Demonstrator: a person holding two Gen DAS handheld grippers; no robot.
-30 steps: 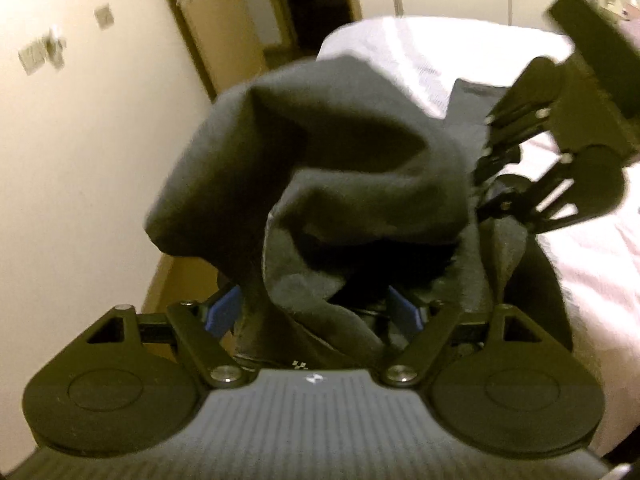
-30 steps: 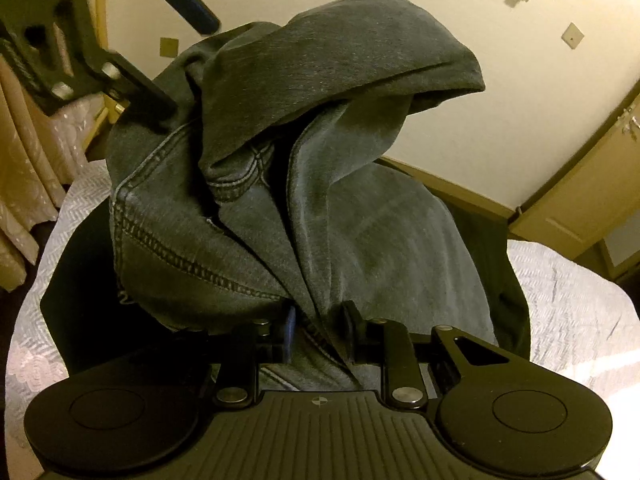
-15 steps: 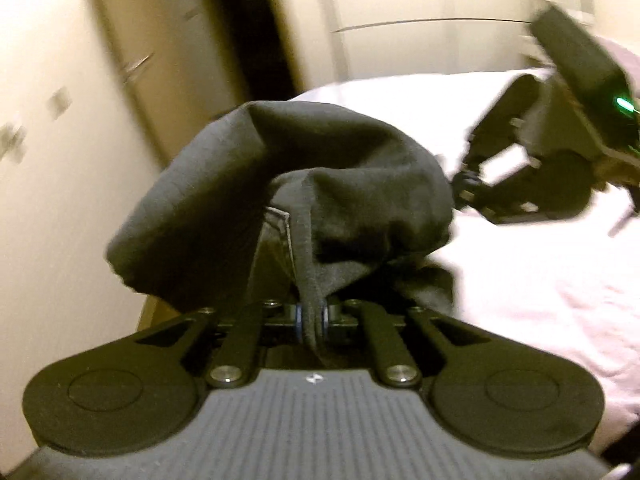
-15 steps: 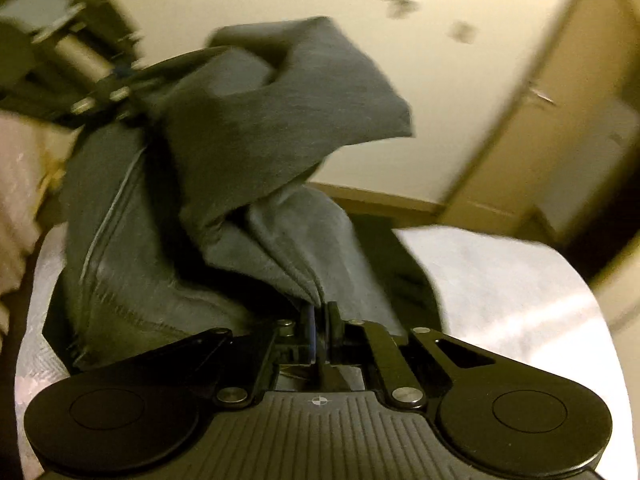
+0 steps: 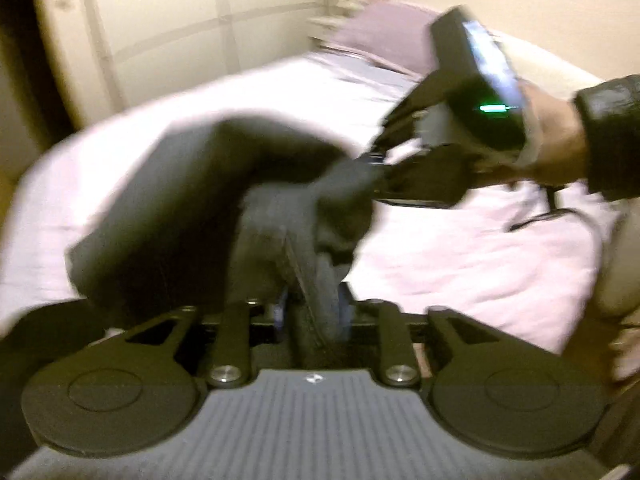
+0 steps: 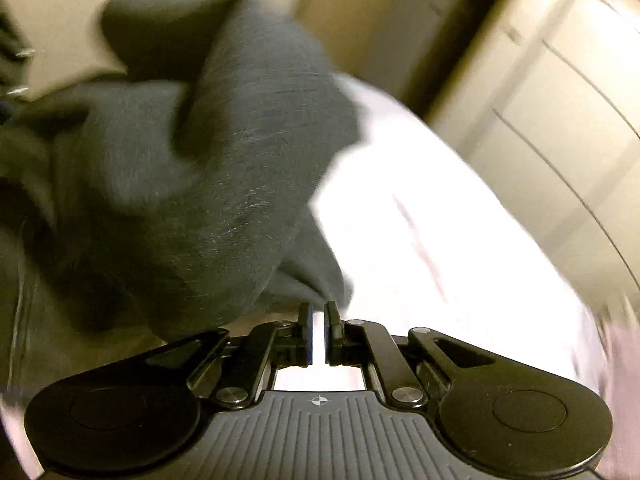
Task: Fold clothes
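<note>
I have the dark grey denim jeans (image 5: 168,200) lifted clear above the white quilted bed cover (image 5: 460,248), bunched and hanging between my two tools. I judge that keeps the cloth off the bed so it can be laid down flat for a fold. My left gripper (image 5: 314,308) has a thick doubled fold of the denim wedged between its blue pads, and its jaws are opening around it, though the cloth fills the gap. My right gripper (image 6: 318,316) is clenched almost completely. The cloth's edge sits right at its tips, and in the left view those tips are buried in the fabric, so I take it to be pinching a thin layer there. By my count there is one garment, two grippers, one bare hand (image 5: 556,148) in a dark sleeve on the right tool, and one lilac pillow (image 5: 384,36) at the far end.
</note>
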